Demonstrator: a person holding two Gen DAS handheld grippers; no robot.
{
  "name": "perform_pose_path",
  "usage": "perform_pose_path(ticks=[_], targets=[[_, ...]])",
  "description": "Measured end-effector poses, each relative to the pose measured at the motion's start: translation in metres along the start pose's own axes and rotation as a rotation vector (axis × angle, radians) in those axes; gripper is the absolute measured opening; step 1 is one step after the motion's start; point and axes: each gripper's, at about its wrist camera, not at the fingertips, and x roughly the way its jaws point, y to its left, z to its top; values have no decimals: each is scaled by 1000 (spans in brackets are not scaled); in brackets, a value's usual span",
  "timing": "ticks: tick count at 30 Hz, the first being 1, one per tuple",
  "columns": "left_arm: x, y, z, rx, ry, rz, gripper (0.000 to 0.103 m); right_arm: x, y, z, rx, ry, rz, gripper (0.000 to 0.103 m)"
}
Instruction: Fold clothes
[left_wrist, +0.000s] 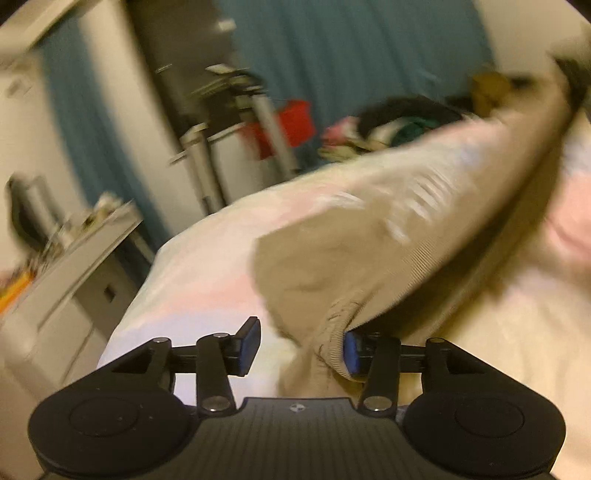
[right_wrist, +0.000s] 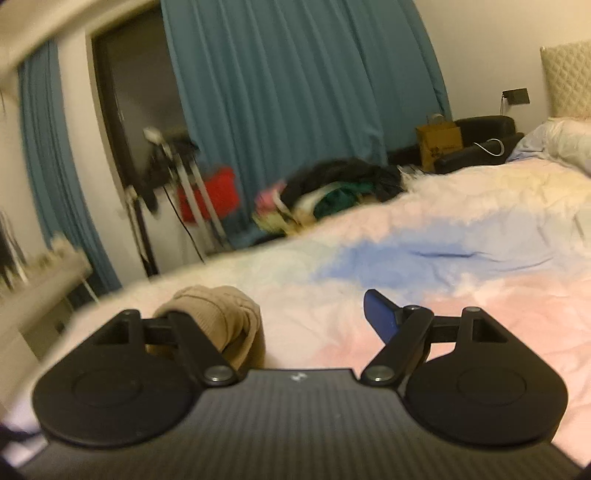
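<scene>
A beige ribbed garment (left_wrist: 369, 236) stretches in the air from my left gripper (left_wrist: 299, 349) up toward the top right, above the bed. Its hem hangs bunched against the right blue pad (left_wrist: 351, 350). The left pad (left_wrist: 247, 347) is bare, and the jaws stand wide apart. In the right wrist view another bunched end of the beige garment (right_wrist: 218, 317) is draped over the left finger of my right gripper (right_wrist: 299, 317) and hides its pad. That gripper's right pad (right_wrist: 380, 314) is bare and far from the cloth. Both views are blurred by motion.
The bed carries a pastel pink, blue and cream duvet (right_wrist: 461, 236). A pile of dark and coloured clothes (right_wrist: 332, 192) lies at its far edge. Teal curtains (right_wrist: 295, 92), a stand with a red item (right_wrist: 210, 192) and a white desk (left_wrist: 74, 258) line the left side.
</scene>
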Motion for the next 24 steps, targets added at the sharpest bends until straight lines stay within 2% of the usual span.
perform_pose_path(ticks=[3, 6, 9, 11, 17, 21, 24], targets=[[-9, 32, 3, -176, -36, 35, 64, 16, 0, -16, -92, 78, -51, 77], [-16, 45, 5, -242, -45, 38, 66, 27, 0, -32, -99, 163, -56, 76], [-27, 52, 9, -263, -72, 66, 66, 11, 5, -24, -99, 109, -20, 76], [-45, 65, 25, -303, -139, 81, 66, 0, 7, -12, -99, 61, 19, 76], [-98, 104, 75, -421, -341, 132, 66, -46, 33, 78, -57, -95, 121, 76], [-141, 141, 140, -497, -475, 152, 66, -81, 56, 145, -48, -213, 181, 76], [-182, 174, 199, -516, -584, 148, 66, -120, 78, 211, -50, -313, 225, 76]])
